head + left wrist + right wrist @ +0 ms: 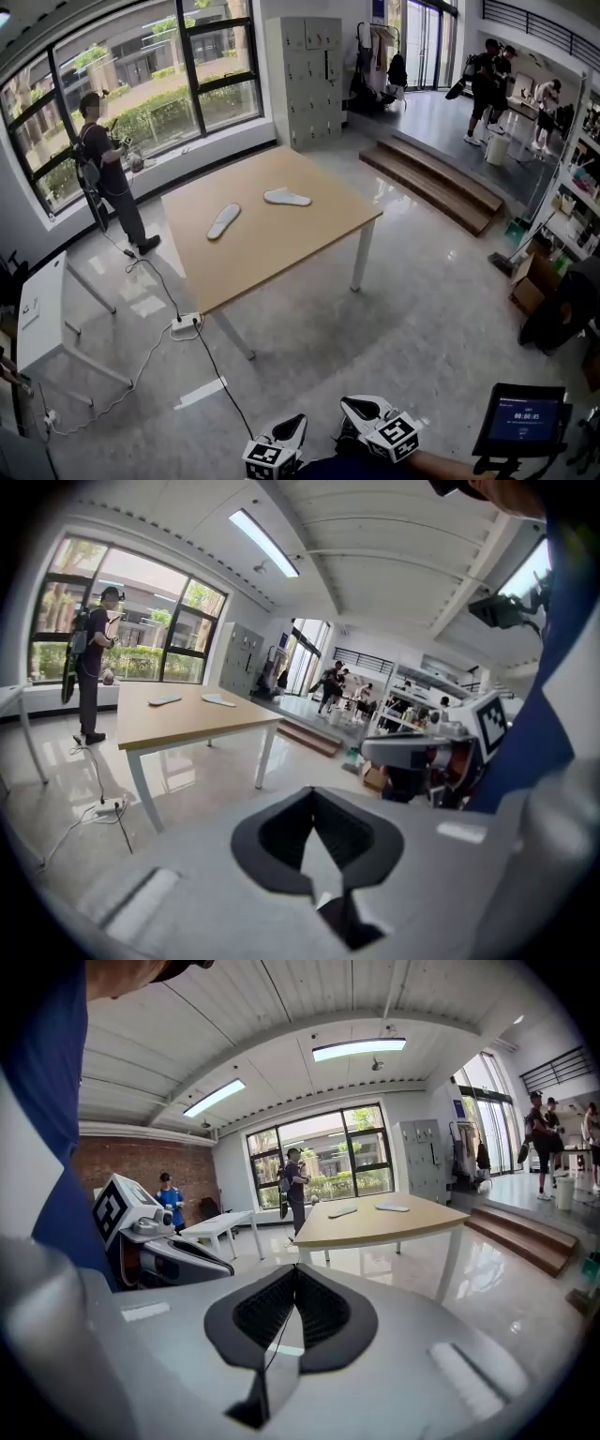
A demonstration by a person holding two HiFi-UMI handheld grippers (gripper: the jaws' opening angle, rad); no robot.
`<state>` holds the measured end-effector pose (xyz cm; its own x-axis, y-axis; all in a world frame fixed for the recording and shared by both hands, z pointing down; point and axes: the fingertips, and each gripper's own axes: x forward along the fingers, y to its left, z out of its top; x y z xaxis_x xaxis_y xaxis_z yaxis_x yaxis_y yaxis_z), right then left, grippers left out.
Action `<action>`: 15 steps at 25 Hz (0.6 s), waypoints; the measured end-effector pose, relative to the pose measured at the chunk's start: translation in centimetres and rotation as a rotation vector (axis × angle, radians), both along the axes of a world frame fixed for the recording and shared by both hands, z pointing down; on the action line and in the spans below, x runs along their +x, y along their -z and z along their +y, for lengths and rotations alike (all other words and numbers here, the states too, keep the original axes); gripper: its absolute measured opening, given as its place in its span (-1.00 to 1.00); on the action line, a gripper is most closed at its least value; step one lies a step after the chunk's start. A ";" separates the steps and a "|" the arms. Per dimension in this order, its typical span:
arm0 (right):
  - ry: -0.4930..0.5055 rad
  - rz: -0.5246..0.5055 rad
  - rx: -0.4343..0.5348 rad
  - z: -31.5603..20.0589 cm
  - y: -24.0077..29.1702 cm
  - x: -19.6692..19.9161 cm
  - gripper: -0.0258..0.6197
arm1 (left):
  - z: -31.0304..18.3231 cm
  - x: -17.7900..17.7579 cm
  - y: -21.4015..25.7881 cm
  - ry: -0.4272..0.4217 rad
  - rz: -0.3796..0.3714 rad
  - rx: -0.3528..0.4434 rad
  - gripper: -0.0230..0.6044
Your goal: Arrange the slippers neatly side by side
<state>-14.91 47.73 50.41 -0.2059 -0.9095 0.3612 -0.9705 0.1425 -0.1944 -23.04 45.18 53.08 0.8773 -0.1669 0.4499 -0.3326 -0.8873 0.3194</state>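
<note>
Two pale flat slippers lie apart on a wooden table [281,244] across the room. The left slipper [224,221] points diagonally; the right slipper [287,197] lies crosswise beyond it. Both also show small in the left gripper view, the left slipper [165,700] and the right slipper [218,700], and in the right gripper view, the left slipper [342,1211] and the right slipper [392,1207]. My left gripper [291,428] and right gripper [361,409] are held low at the frame's bottom, far from the table. Both are shut with nothing between the jaws.
A power strip [186,324] with cables lies on the floor by the table's near leg. A small white table [42,314] stands at left. A person [111,173] stands by the window. Wooden steps [436,183] rise at right; a screen [523,421] is near my right.
</note>
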 end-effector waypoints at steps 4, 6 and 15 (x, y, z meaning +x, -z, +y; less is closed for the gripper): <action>0.006 -0.028 -0.005 -1.9 -0.1 3.7 -0.89 | -2.6 3.9 0.9 0.049 0.005 0.022 -0.92; 0.011 -0.035 -0.010 -2.5 -0.3 5.4 -0.89 | -3.6 5.7 1.5 0.078 0.017 0.029 -0.91; -0.076 -0.088 0.027 -5.0 -1.1 14.6 -0.89 | -5.3 13.9 2.3 -0.012 -0.041 0.114 -0.92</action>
